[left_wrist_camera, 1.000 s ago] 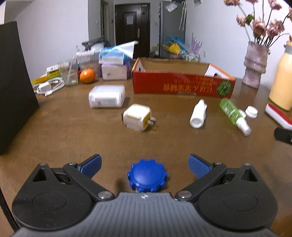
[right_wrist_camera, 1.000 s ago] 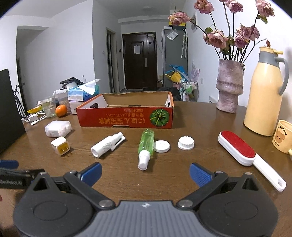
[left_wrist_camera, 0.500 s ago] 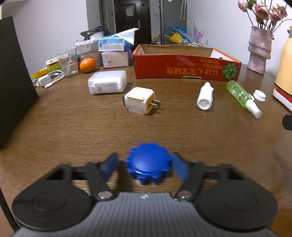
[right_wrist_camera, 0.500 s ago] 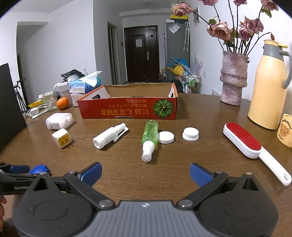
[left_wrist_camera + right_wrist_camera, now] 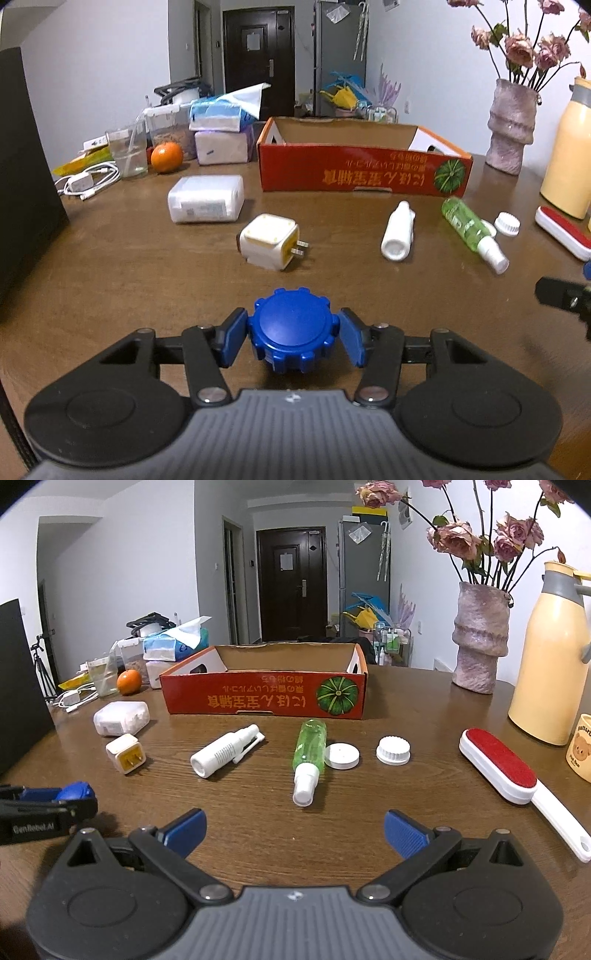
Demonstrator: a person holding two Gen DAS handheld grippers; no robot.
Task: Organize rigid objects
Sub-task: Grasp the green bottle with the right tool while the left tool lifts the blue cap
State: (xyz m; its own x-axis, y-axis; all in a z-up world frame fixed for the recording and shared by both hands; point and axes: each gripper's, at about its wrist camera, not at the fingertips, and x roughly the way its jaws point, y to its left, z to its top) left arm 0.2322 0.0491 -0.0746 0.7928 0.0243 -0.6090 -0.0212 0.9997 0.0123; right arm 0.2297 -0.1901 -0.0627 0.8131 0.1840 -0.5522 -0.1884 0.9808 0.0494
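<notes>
A blue ridged cap (image 5: 293, 328) sits low over the brown table, and my left gripper (image 5: 293, 338) is shut on it, one blue pad pressed against each side. The right wrist view shows that same cap (image 5: 75, 792) at the far left. My right gripper (image 5: 295, 829) hangs open above bare wood with nothing between its fingers. Ahead lie a white plug adapter (image 5: 269, 240), a white charger block (image 5: 207, 199), a white spray bottle (image 5: 225, 751) and a green spray bottle (image 5: 309, 749). Behind them stands an open red cardboard box (image 5: 266, 699).
Two white caps (image 5: 343, 755) (image 5: 393, 750) lie right of the green bottle. A red lint brush (image 5: 498, 770), a yellow thermos (image 5: 550, 664), a mug (image 5: 581, 751) and a vase (image 5: 480, 642) fill the right side. An orange (image 5: 167, 158), cables and tissue packs sit back left beside a black panel (image 5: 22, 166).
My left gripper's jaws have closed from wide open onto the blue cap. My right gripper has stayed open and in place.
</notes>
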